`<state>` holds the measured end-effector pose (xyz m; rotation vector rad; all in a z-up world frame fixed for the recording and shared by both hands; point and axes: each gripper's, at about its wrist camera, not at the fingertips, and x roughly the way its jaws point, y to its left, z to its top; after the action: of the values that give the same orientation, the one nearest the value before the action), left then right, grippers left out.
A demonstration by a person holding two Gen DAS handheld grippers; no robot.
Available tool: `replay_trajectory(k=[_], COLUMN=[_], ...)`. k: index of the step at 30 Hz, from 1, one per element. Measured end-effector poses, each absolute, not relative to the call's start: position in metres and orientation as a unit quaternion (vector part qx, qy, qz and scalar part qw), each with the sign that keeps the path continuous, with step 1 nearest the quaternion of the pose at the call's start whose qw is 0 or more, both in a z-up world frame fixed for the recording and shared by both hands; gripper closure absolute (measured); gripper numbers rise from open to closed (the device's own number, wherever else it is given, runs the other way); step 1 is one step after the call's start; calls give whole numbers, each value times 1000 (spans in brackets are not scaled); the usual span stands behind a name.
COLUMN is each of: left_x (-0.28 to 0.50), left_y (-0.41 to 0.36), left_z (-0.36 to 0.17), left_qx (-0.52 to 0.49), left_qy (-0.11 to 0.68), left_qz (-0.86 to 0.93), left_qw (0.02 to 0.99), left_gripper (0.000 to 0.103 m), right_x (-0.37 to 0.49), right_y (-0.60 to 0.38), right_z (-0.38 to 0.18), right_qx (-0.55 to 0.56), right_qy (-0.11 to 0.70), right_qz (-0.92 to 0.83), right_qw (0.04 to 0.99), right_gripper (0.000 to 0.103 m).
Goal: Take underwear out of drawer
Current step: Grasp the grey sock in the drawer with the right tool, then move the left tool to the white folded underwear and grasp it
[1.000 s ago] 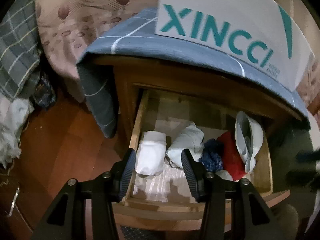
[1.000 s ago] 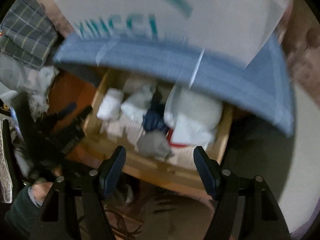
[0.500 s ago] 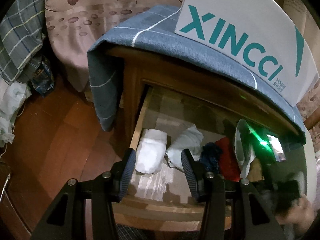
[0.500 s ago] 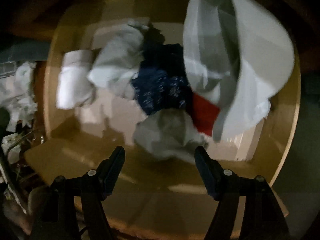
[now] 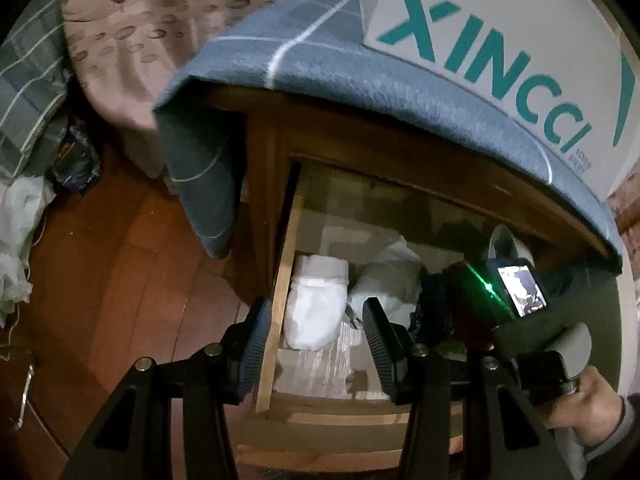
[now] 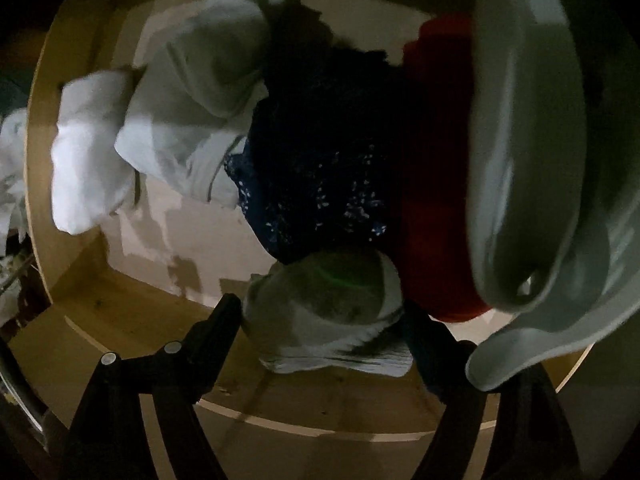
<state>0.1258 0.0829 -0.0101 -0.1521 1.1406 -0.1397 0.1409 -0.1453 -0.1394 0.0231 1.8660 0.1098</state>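
The wooden drawer point(image 5: 320, 414) stands pulled out and holds several garments. In the right wrist view my right gripper point(image 6: 324, 332) is low inside the drawer point(image 6: 280, 404). Its jaws are opening and straddle a crumpled grey-white piece of underwear point(image 6: 328, 308) without squeezing it. Behind that lie a navy patterned garment point(image 6: 316, 184), a red one point(image 6: 436, 200) and a pale grey one point(image 6: 540, 160). My left gripper point(image 5: 316, 344) hovers open over the drawer's left front corner, above a folded white garment point(image 5: 316, 308), holding nothing.
A blue checked cloth point(image 5: 360, 60) and a white XINCCI box point(image 5: 500, 40) sit on the nightstand above the drawer. A hand point(image 5: 588, 400) holds the right gripper's body point(image 5: 516, 304) at right. Wooden floor point(image 5: 112, 280) and bedding lie to the left.
My right gripper has dropped from above the nightstand into the drawer and spread wider around the grey-white underwear. It has come into the left wrist view, which shifted slightly.
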Motion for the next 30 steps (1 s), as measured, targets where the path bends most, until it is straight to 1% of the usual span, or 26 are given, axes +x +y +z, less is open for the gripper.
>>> replay_trajectory(k=[2,4,5,7,10,13,21,24,30], left_x=[129,131,131,132,135,137,151,157,169], left_y=[83,81,79,74,67,59,49,47,44], left_z=[-14,-18,-20,-22,-25,-32,-57,-65,-82], left_qx=[-66,-60,-56,-46,-40,-37,-51,-60,-62], left_qy=[546,555,559,562,571,584,632,644,659], left_qz=[-67,-69,-71,-75,-85,-96,-94,-90,-70], left_qw=[833,826,824,823,815,805,768,757,746], left_gripper=[54,54,54,54,54,54,54,54,54], right_x=[139,138,136,129,119,110,79,69,73], right_y=[-145,-147,-149,-155,-163,-173,-204,-215,-220], right_z=[-140,-140,-138,-136,-130,-117,-68,-61,-56], right_qx=[8,14,18,16,10,15,48,53,99], right_qy=[803,800,797,789,777,761,696,676,648], right_qz=[45,44,45,49,45,45,84,105,151], right_qw=[595,599,602,613,628,647,711,727,740], right_gripper=[30,41,43,51,56,57,57,56,56])
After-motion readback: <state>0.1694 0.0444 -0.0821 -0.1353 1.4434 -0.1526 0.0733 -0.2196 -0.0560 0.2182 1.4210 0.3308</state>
